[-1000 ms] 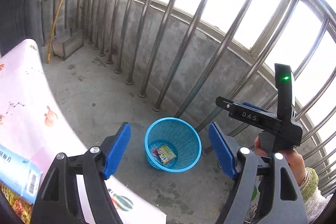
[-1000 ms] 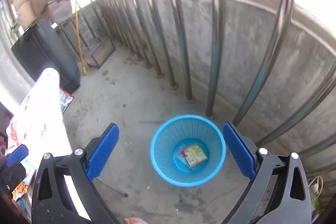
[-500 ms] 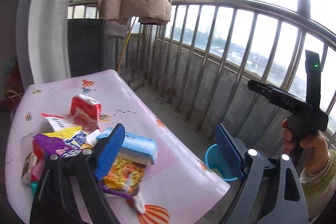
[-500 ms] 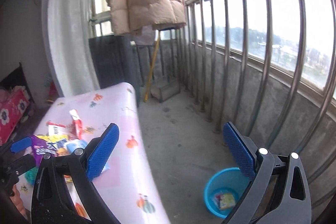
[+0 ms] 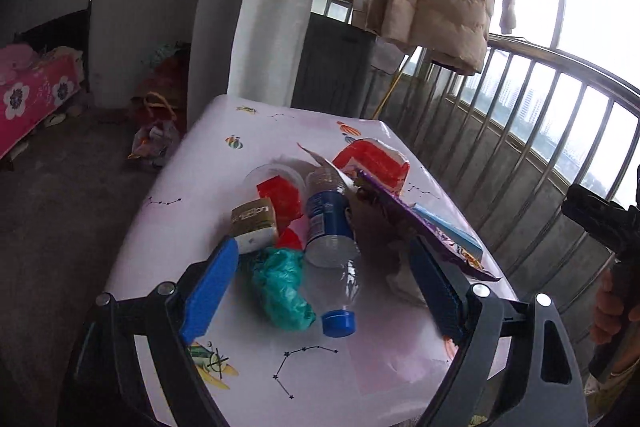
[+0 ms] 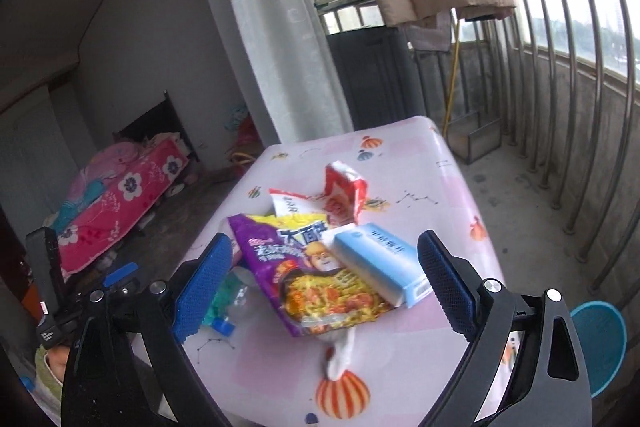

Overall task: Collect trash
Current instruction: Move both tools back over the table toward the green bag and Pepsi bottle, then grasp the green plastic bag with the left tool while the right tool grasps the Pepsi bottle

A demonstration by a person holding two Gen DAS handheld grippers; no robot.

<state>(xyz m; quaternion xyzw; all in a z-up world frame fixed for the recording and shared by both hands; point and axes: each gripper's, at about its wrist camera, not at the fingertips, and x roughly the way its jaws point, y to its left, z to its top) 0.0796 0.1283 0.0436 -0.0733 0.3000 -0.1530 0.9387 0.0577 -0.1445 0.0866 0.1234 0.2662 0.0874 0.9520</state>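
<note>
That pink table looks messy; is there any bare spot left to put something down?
Yes: the near end of the table, in front of the bottle, and the far end beyond the red carton. The middle is crowded: noodle packet, blue box, green bag.

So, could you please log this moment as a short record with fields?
setting: balcony table with pink cloth
trash: noodle packet, blue box, red carton, plastic bottle, green bag
bin: blue basket on the floor beside the table
left claw: open, empty, over bottle and bag
right claw: open, empty, over noodle packet
</note>
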